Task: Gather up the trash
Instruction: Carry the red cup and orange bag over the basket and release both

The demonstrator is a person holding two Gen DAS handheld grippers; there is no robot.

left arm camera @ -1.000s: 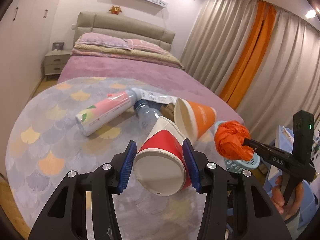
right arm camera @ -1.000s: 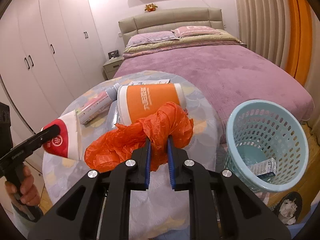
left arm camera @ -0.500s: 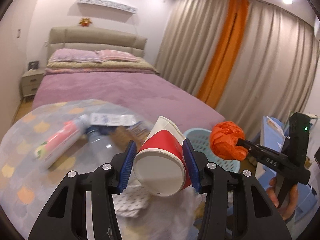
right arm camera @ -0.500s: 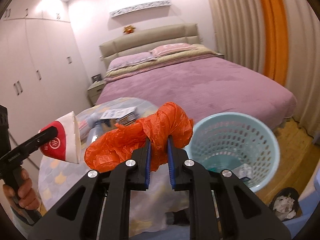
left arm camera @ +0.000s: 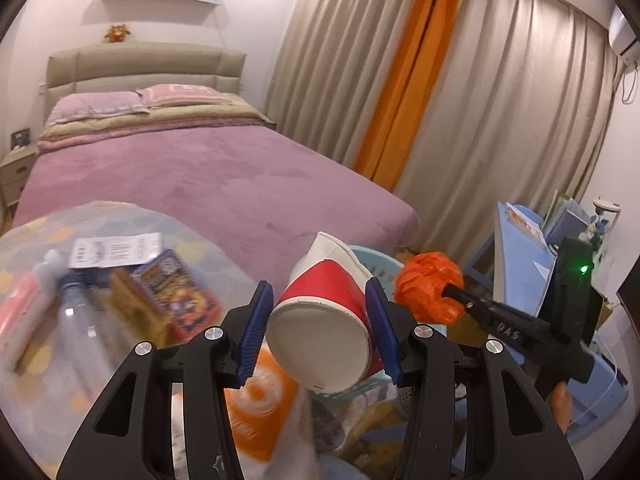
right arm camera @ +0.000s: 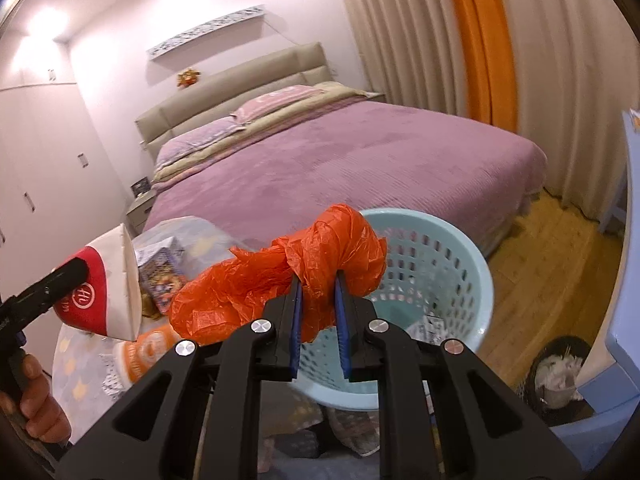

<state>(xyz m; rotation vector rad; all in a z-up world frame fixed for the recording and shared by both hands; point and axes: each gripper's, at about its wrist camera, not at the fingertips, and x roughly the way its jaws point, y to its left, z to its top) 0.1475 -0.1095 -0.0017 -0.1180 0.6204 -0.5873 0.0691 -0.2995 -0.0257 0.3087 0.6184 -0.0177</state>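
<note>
Trouble from here lies mostly in the release. Your left gripper [left arm camera: 320, 332] is clenched across a red-and-white paper cup [left arm camera: 324, 320], held on its side with its base toward you, and your right gripper [right arm camera: 318, 308] is pinched tight on a crumpled orange plastic bag [right arm camera: 280, 280], both carried off the table's right edge toward the pale blue basket [right arm camera: 460, 264] on the floor just beyond. The bag is light and billowy; if you let go while it hangs over the near rim instead of over the opening, it can drape there or drift to the floor. The cup's thin wall can slip or crush between the pads, and dropped on its side it may bounce off the rim. Other litter, a clear bottle [left arm camera: 80, 332] and an orange cup [left arm camera: 260, 412], waits on the table [left arm camera: 132, 220].
</note>
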